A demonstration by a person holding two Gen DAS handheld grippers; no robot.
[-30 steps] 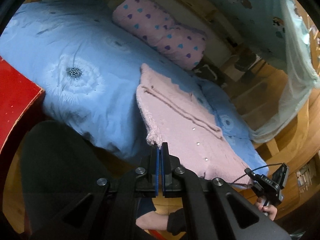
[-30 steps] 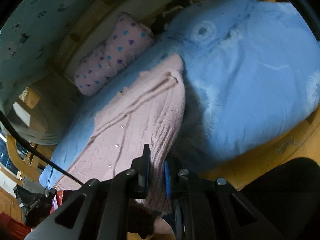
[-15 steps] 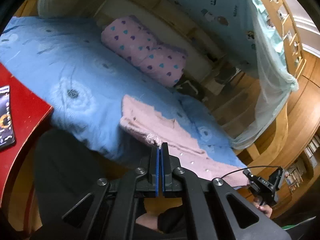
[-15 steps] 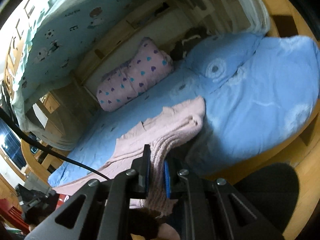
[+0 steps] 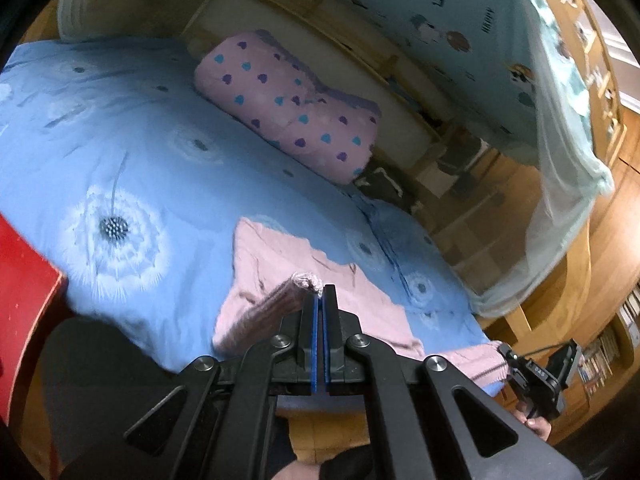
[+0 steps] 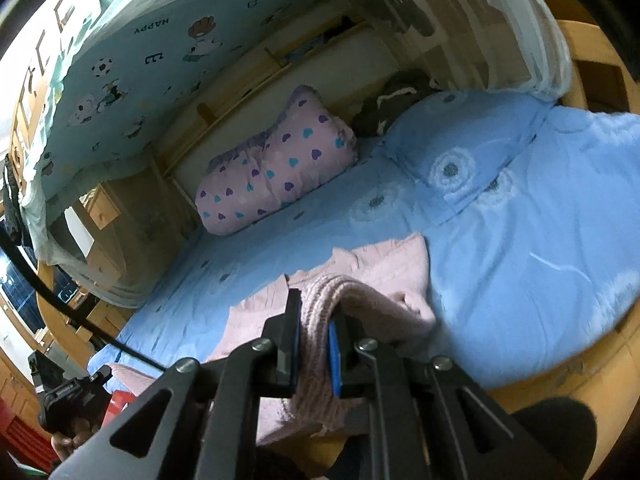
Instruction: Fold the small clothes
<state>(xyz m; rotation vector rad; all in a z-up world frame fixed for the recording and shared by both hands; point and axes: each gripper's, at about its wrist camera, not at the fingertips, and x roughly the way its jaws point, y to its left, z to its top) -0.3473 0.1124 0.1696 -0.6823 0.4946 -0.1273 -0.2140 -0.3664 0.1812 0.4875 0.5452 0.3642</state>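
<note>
The pink knitted cardigan looks soft, light and stretchy, so its ribbed hem seems the best hold: the right gripper fingers clamp one corner, the left gripper fingers pinch the other, the rest lying ahead of both on the bed.

Your left gripper and right gripper are matte black, each with flat fingers faced in blue pads and angular linkage arms pinned with round silver screws. A thin black cable trails from your left gripper, and you wear dark sleeves.
</note>
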